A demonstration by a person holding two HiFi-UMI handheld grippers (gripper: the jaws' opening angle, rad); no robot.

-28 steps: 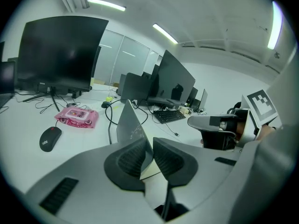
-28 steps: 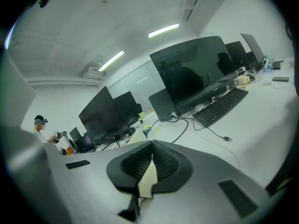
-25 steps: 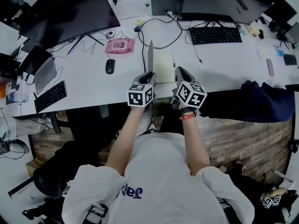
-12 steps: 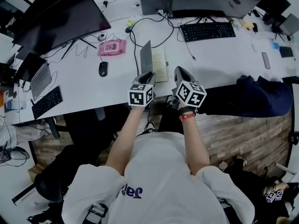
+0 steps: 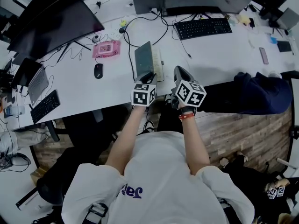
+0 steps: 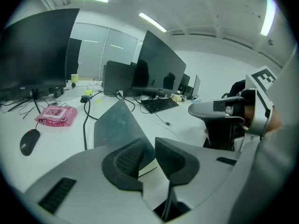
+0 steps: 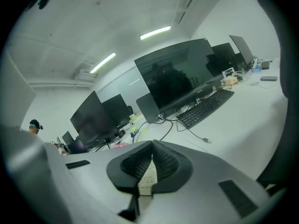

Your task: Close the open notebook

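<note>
The notebook [image 5: 148, 62] is found on the white tabletop [image 5: 219, 55], near its front edge, with the dark cover raised and tilted over the lined pages. The left gripper [image 5: 148, 74] is held just before that cover. Its jaws have just been opening and are released, parted by a narrow gap, and nothing is pressed between the pads. The right gripper [image 5: 180, 72] is held beside the notebook, apart from it, with its jaws clenched tip to tip. A small printed slip [image 7: 147, 178] is seen behind the tips, possibly pinched there.
</note>
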